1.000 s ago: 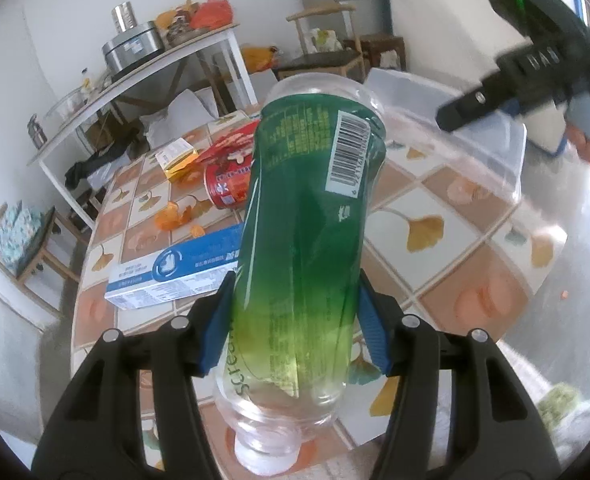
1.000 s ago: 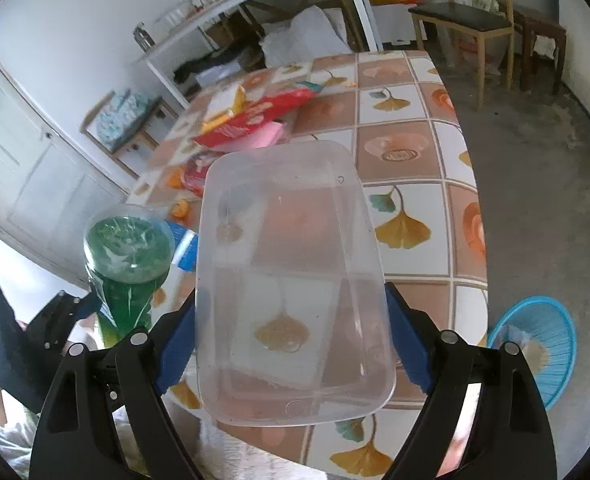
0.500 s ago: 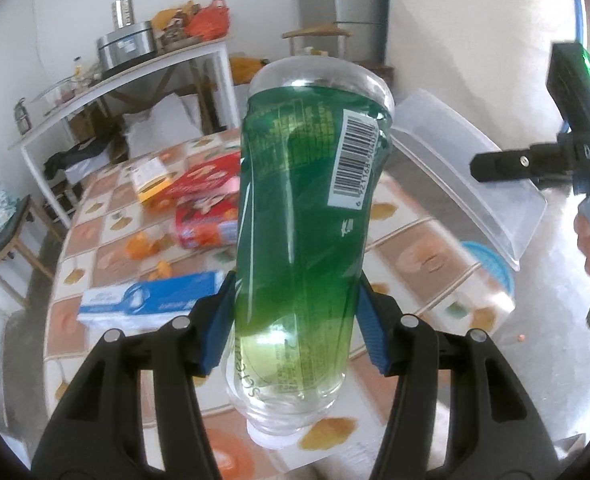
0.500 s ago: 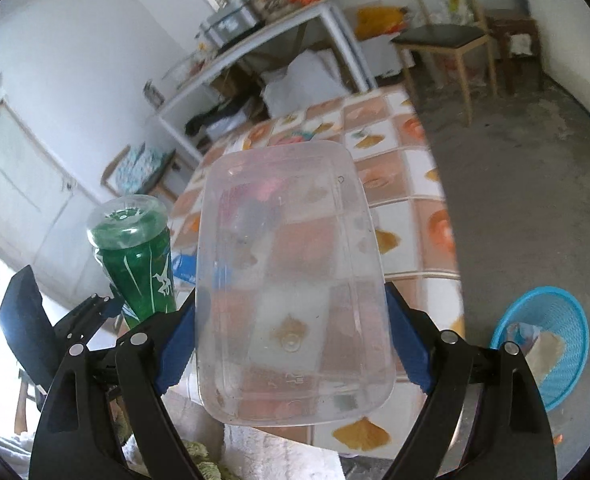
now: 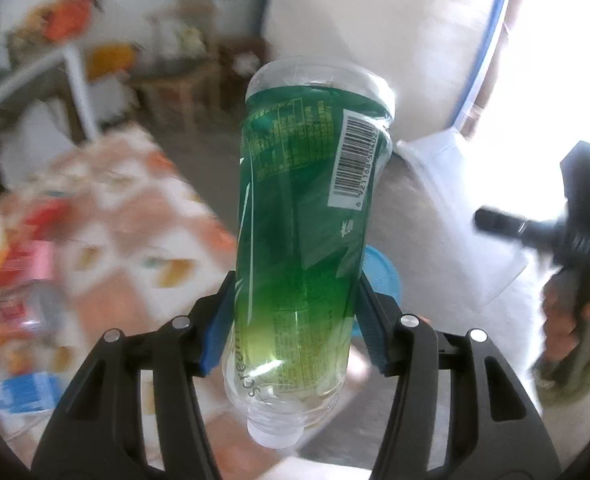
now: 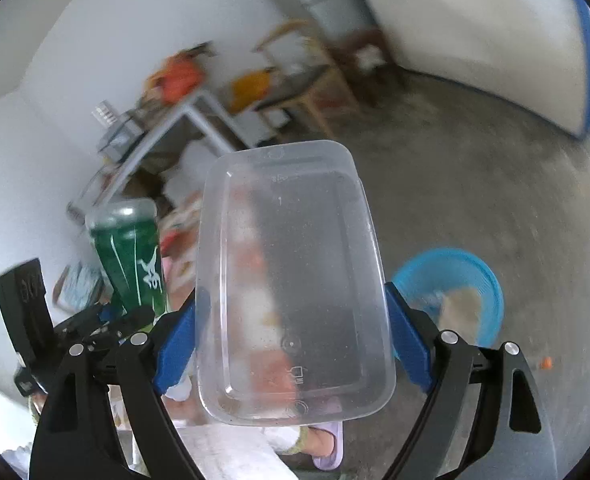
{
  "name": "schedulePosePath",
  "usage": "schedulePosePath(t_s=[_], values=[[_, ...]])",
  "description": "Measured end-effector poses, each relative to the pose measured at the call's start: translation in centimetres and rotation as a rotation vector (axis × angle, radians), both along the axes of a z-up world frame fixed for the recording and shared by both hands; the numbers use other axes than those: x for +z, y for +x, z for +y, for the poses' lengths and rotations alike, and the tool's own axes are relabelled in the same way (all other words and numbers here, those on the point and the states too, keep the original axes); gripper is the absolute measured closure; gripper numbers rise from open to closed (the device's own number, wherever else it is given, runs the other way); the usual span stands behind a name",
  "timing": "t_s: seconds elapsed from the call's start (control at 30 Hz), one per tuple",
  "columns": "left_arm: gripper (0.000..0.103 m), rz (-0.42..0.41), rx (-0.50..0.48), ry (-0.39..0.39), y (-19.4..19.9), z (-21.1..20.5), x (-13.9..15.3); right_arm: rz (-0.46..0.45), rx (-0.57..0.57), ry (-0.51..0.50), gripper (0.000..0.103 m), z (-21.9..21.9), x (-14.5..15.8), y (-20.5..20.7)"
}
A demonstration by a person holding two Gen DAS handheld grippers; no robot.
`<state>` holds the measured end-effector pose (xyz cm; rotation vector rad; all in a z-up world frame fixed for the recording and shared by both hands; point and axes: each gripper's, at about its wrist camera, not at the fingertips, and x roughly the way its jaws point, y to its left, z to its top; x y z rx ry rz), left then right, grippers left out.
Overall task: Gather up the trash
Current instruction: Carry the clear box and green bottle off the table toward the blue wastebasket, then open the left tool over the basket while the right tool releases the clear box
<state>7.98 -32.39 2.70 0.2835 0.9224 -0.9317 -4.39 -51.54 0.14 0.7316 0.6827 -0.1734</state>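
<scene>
My left gripper is shut on a green-labelled plastic bottle, held base-up with its neck toward the camera. The same bottle shows at the left of the right wrist view. My right gripper is shut on a clear plastic container, its blue pads pressing the two long sides. That container appears pale at the right of the left wrist view, beside the right gripper's body and a hand. A blue basket with trash in it stands on the floor to the right; its rim peeks out behind the bottle.
The tiled table with boxes and wrappers lies blurred at the left. A white shelf table, a wooden chair and a stool stand by the far wall. Bare concrete floor surrounds the basket. A slippered foot is below the container.
Both grippers have swung right, away from the table, each still holding its item. The blue basket has come nearer and more central in the right wrist view.
</scene>
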Motion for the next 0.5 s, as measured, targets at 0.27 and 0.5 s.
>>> schedulePosePath(t_s=[0.27, 0.5], values=[[0.050, 0.347, -0.034, 0.150, 2.7, -10.1, -8.7, 0.172, -0.158, 0.250, 0.020, -5.3, -12.1, -2.5], [0.049, 0.448, -0.017, 0.220, 4.6, -15.9, -13.1, 0.242, -0.229, 0.361, 0.019, -8.2, -18.6, -0.3]])
